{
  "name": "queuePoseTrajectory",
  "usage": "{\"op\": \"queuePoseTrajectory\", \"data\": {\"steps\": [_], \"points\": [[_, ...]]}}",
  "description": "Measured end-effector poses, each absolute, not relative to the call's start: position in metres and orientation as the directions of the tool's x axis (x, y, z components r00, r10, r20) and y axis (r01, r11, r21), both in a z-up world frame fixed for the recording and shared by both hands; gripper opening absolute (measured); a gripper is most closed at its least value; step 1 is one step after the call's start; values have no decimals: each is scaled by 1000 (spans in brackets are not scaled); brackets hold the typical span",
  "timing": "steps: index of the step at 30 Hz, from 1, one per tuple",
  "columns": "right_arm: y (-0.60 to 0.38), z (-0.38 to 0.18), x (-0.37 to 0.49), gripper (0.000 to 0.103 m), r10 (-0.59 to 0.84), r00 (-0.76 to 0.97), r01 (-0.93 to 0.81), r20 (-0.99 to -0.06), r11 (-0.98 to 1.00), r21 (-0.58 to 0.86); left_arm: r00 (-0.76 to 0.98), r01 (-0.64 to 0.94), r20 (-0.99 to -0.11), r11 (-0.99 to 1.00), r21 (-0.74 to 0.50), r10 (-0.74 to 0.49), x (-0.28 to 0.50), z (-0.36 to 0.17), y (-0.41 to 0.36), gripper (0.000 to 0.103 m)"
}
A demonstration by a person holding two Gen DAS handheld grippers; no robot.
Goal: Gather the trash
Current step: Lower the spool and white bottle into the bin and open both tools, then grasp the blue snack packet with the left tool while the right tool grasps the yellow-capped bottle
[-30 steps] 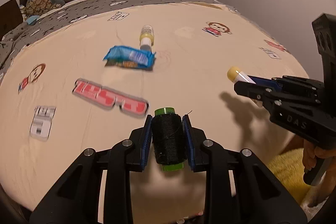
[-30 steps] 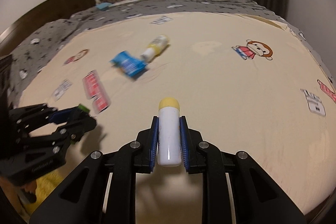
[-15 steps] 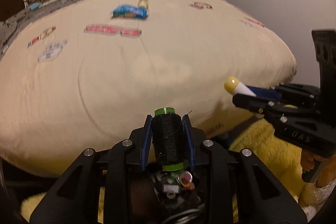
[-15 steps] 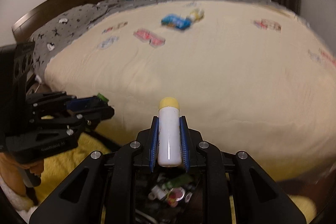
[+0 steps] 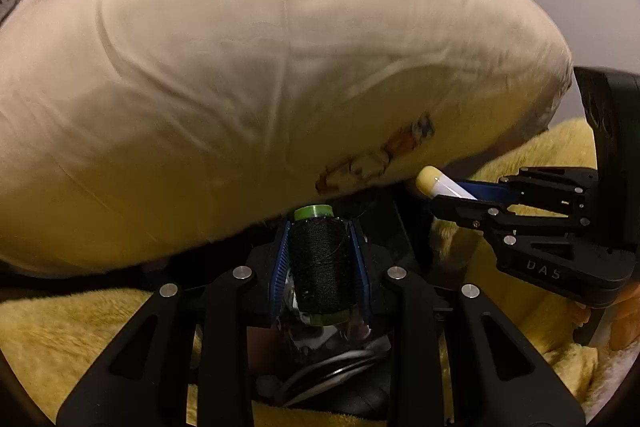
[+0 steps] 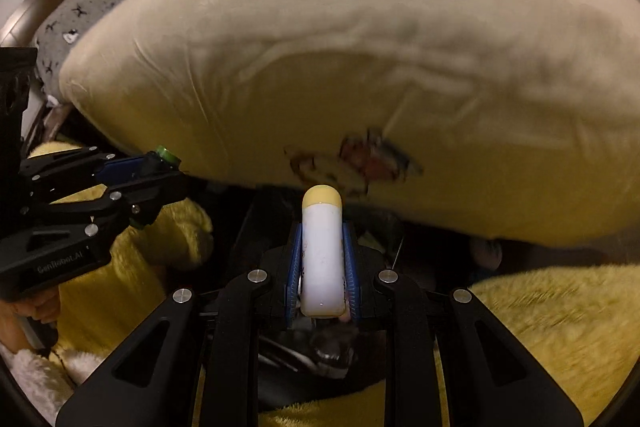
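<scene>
With our left gripper (image 5: 320, 263) pinching the black thread spool with green ends (image 5: 321, 264) and our right gripper (image 6: 321, 269) the white yellow-capped tube (image 6: 322, 259), both above the dark bin (image 5: 340, 363) directly beneath, an off-centre release could miss.

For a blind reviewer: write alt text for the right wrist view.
The right gripper clamps a white bottle with a yellow cap above a dark bin beside the cream bedspread. At left, the left gripper holds a black thread spool.
</scene>
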State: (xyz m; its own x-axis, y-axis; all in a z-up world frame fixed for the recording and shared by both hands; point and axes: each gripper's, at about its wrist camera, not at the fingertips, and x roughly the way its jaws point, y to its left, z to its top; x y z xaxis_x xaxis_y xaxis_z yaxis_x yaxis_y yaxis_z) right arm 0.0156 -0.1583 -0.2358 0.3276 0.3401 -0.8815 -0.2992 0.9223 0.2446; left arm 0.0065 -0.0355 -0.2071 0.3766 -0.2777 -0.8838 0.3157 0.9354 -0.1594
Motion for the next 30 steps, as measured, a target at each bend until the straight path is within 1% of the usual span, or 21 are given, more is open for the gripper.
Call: {"op": "queuePoseTrajectory", "data": {"steps": [2,10,18,19,20,23,25,27,30], "points": [[-158,-244,15,21,348,301,-288,-888,921,263,352,313,-895,935,-164,-275,5,-221,-37,27],[-160,-260,13,21,331,254,-271,-909,926,262,229,293,-932,933,-209,-281,3,-269,-41,27],[-158,-266,18,22,327,236,-255,-915,929,267,204,274,-942,939,-207,-267,0,-281,-38,28],[-158,-267,18,22,325,233,-253,-916,930,266,203,277,-943,939,-205,-265,1,-281,-38,32],[-158,-267,20,22,324,232,-252,-917,931,265,203,277,-944,940,-201,-261,1,-280,-39,44],[-160,-266,22,22,320,238,-242,-917,934,263,231,274,-938,943,-191,-257,1,-273,-38,57],[-166,-262,24,32,315,250,-227,-916,938,261,254,272,-933,945,-184,-255,2,-264,-34,61],[-172,-249,27,58,307,289,-216,-907,944,251,280,273,-928,947,-169,-246,3,-253,-30,66],[-180,-219,29,71,300,368,-221,-880,948,231,342,265,-910,953,-148,-236,6,-226,-22,72]]}}
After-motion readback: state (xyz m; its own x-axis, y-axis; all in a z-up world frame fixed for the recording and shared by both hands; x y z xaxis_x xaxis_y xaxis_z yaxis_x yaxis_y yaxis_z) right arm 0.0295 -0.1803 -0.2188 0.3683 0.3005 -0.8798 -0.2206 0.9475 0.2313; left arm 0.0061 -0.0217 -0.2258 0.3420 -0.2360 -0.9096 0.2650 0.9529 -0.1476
